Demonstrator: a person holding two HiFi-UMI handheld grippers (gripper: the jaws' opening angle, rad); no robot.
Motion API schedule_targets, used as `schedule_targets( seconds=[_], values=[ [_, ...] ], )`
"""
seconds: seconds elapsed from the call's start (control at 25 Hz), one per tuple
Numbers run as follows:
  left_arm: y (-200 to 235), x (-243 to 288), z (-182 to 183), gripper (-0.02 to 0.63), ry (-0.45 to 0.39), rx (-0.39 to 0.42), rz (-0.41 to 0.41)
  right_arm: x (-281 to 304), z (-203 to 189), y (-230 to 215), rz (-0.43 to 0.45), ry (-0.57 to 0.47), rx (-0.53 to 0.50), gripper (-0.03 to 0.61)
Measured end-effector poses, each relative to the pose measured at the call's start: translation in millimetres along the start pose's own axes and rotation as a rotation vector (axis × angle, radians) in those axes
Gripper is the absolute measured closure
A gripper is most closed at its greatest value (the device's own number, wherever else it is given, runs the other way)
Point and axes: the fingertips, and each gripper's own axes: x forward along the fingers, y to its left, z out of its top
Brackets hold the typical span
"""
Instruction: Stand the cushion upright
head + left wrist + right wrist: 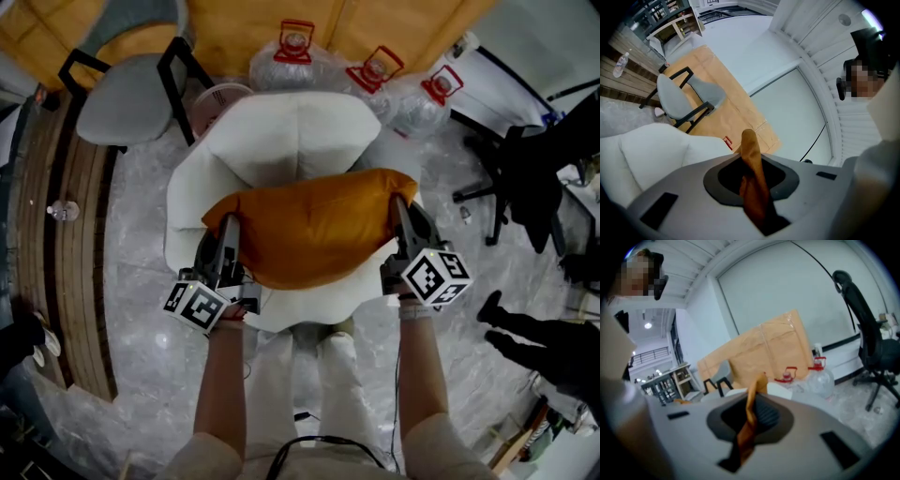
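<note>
Armchair (300,131), white and broad, stands before the person, with its backrest at the far side and its seat toward the person's legs. Cushion (309,225), orange and oblong, is over the front half of that seat, and its long axis runs from the armchair's left edge to its right edge. Whether it rests on the seat or hangs just above it I cannot tell. Left gripper (228,234) has the cushion's left end and right gripper (401,214) has its right end, so the cushion lies between the two tools and neither hand is nearer. In each gripper view the jaws are narrow and pinch a fold of orange fabric, which sticks out past the tips. I judge that the coming move turns on the backrest being beyond the cushion: both ends should rise together, so that one long edge goes up against the backrest.
</note>
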Motion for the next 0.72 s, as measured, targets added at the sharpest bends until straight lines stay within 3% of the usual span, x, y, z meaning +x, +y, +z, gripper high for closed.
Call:
schedule_targets(
  seconds=[0.32,0.72],
  values=[
    [9,40,19,0.525,0.005,-0.013,-0.014,34,19,-5,-0.004,-0.003,-0.031,0.548],
    [14,80,34,0.525,0.008,-0.005,-0.037,55,39,-14,-0.026,-0.064,0.012,0.548]
  ],
)
